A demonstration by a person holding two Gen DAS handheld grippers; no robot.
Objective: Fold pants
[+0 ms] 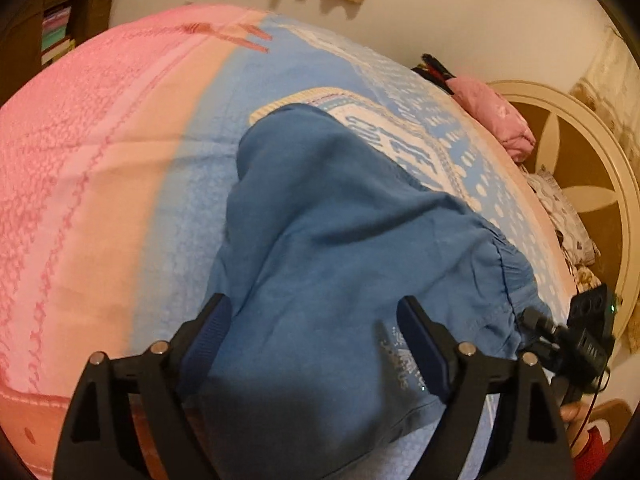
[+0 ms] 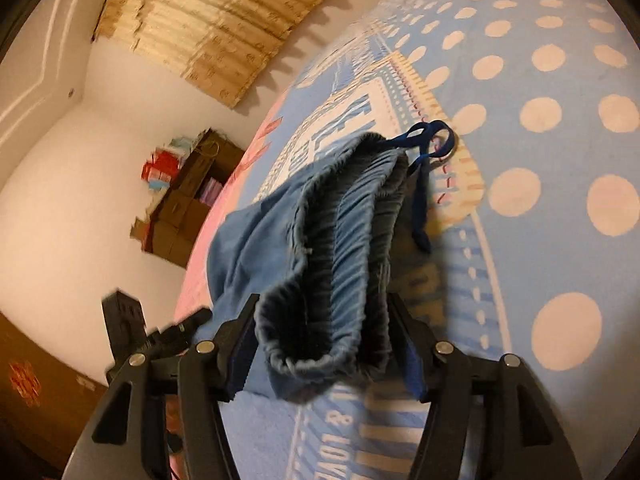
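We are finding both the left tongs point(image 1: 314, 344) and right tongs point(image 2: 322, 350) standing open around the blue cotton pants point(image 1: 340, 240) now lying folded on the bed point(image 1: 100, 160), so we are judging withdrawal and smoothing as next.

White walls point(image 2: 60, 184), a tan curtain point(image 2: 216, 24), stacked cardboard boxes point(image 2: 180, 216).

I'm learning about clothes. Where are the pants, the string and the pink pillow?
pants point(image 1: 320, 240): left wrist view, middle of the cloth.
string point(image 2: 426, 142): right wrist view, its loop.
pink pillow point(image 1: 496, 120): left wrist view, its middle.
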